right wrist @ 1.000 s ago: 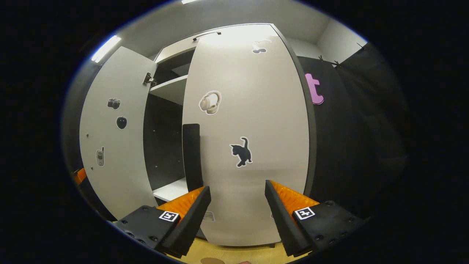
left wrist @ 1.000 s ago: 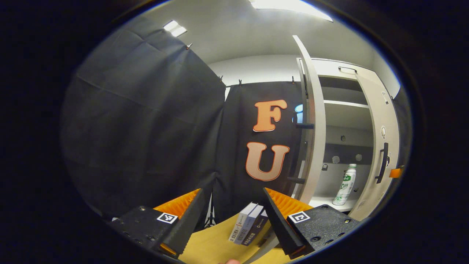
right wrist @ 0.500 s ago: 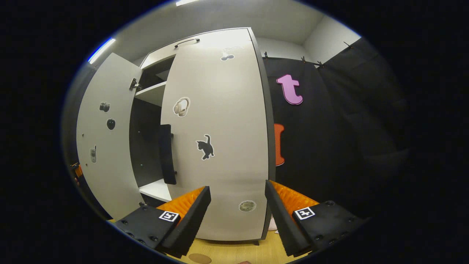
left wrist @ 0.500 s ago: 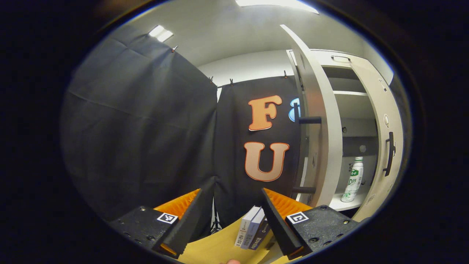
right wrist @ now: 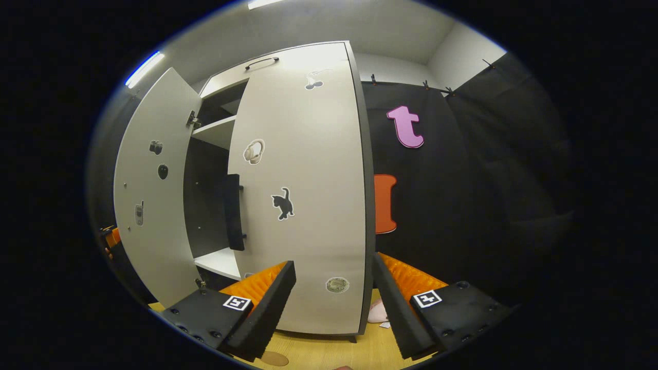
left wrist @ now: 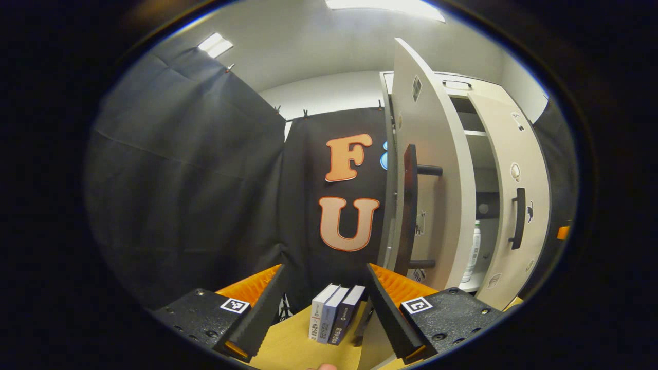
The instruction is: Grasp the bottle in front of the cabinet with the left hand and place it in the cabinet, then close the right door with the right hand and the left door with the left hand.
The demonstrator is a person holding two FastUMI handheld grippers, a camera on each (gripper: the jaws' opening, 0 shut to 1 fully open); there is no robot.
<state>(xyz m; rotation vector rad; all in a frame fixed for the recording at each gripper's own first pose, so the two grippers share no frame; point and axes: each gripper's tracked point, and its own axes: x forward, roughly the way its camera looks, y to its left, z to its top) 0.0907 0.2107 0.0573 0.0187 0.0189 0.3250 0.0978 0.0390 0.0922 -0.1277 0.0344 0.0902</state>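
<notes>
- Already the bottle [left wrist: 472, 252] stands inside the cabinet [left wrist: 462, 87], ahead and right of the left gripper [left wrist: 324, 303], seen through the gap between the doors.
- Both grippers are released and hold nothing; doors need a push, not a grasp.
- Right door [right wrist: 308, 195] sits flush or nearly so, just ahead of the right gripper [right wrist: 334, 308].
- Left door [left wrist: 432, 169], just right of the left gripper, is half shut; a second ago it stood edge-on and the gap showed far more of the bottle.
- Books [left wrist: 334, 318] lie between the left gripper's fingers, farther off.
</notes>
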